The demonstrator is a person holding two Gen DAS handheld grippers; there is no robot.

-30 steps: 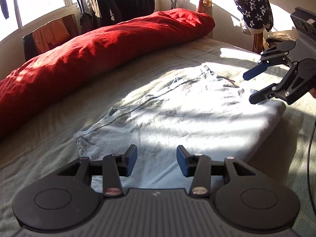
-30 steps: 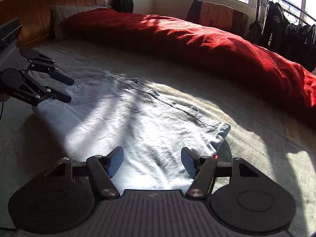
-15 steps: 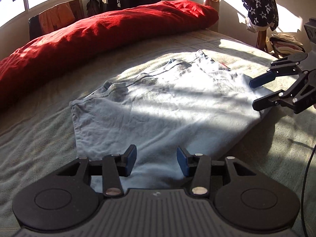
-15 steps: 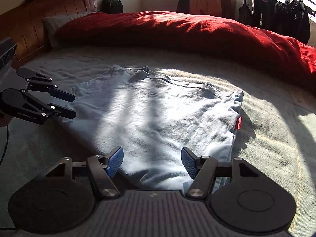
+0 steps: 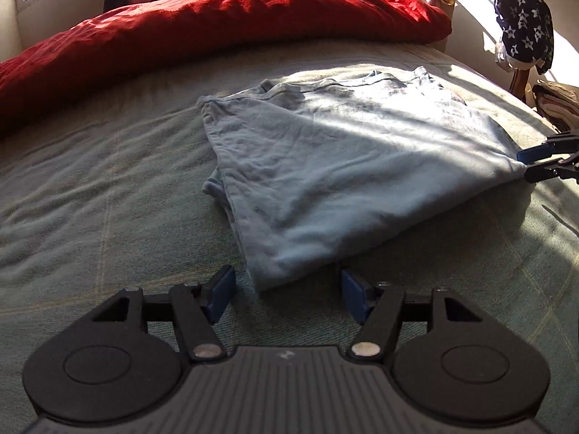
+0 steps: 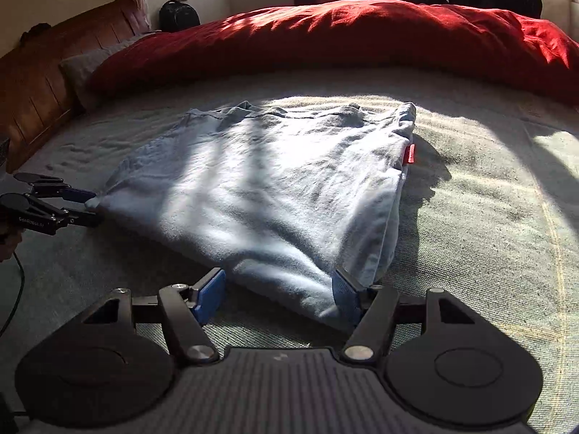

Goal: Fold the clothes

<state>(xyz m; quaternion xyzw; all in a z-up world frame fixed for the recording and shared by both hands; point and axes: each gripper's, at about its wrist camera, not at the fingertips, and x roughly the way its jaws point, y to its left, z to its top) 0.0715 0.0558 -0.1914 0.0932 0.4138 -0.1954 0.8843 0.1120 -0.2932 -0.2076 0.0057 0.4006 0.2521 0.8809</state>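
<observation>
Both tools have dropped low and pulled back toward the near edge over the last second; a moment ago they hovered above the cloth, now they sit at bed level.

The light-blue T-shirt point(image 5: 347, 166) lies on the grey-green bed cover point(image 5: 90, 217), already doubled over into a rough rectangle, with layered edges and a red tag showing at its 3 o'clock side in the right wrist view.

My left tool point(image 5: 286, 294) is spread wide, its blue pads flanking the shirt's near corner at 6 o'clock, cloth just short of the gap. My right tool point(image 6: 277, 294) is also spread; the other near corner lies between its pads, touching the right-hand one. From the left view the right tool's fingers look closer together at the corner, at 3 o'clock, but nothing is pinched.

Judgement: both near corners are lined up for a pinch, so another fold away toward the red duvet point(image 5: 217, 25) at 12 o'clock looks prepared.
</observation>
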